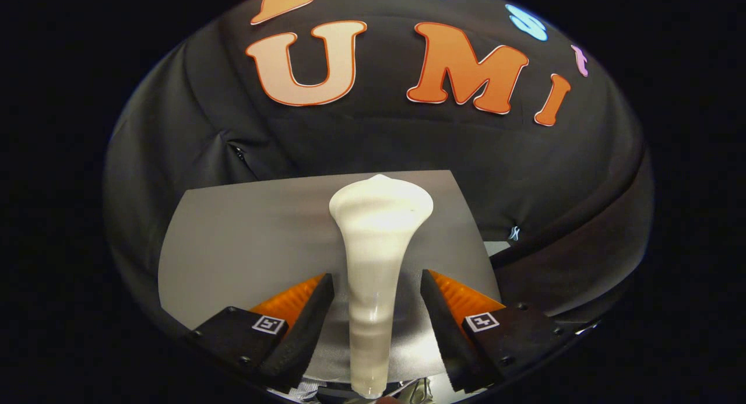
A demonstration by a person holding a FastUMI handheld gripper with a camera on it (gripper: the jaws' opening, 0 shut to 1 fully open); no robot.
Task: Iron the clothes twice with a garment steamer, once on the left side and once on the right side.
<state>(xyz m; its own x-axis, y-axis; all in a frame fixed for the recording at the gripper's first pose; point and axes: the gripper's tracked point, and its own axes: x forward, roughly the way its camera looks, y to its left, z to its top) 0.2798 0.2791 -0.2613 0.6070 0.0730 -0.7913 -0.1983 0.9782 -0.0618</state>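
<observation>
The white garment steamer [376, 258] stands upright between the fingers of the gripper [377, 281], its slim handle running down the middle and its flared head rising beyond the fingertips. The fingers sit spread apart, a gap on each side of the handle. A grey table [245, 241] lies beneath.

One cream garment steamer [376, 258], one grey sheet [245, 235], one claw [377, 287], fingers apart

A cream-white garment steamer [377, 264] stands against a plain grey cloth [245, 235] and black wall [379, 141].
</observation>
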